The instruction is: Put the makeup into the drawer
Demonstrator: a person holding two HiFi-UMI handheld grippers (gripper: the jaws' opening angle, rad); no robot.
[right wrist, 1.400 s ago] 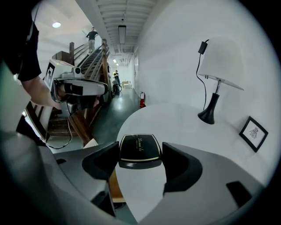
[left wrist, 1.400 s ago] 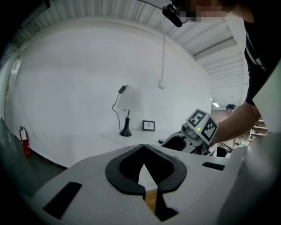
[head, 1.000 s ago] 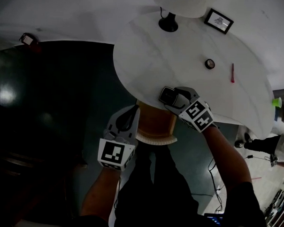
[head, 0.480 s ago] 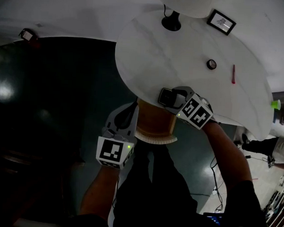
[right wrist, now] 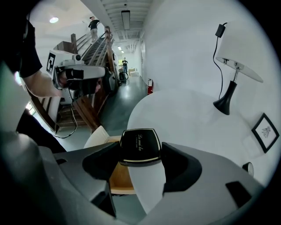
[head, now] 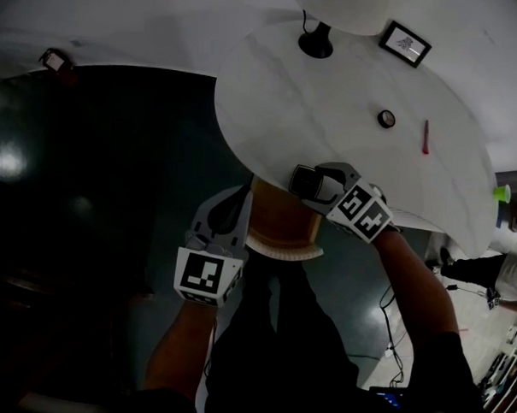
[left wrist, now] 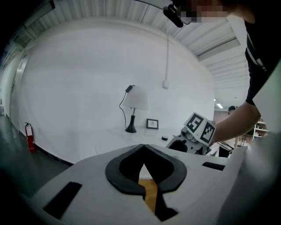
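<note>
The right tongs point(right wrist: 140, 154) are gripping a black makeup compact point(right wrist: 139, 145) by its two sides, the jaws standing narrowly apart at the case's width, and are holding it off the surface at the near edge of the white round tabletop point(head: 331, 102), above the far right corner of the open wooden drawer point(head: 279, 224). In the head view the compact point(head: 303, 179) is showing just ahead of the right tongs point(head: 316, 187). The left tongs point(left wrist: 143, 146) are sitting closed, tips meeting with nothing between them, and the left tongs point(head: 240, 200) are lying along the drawer's left side. Farther across the tabletop, a small round jar point(head: 385, 119) and a red stick point(head: 425, 136) are lying near each other. Compared with a second ago, both tongs are staying in almost the same places, the compact still gripped and not yet in the drawer.
</note>
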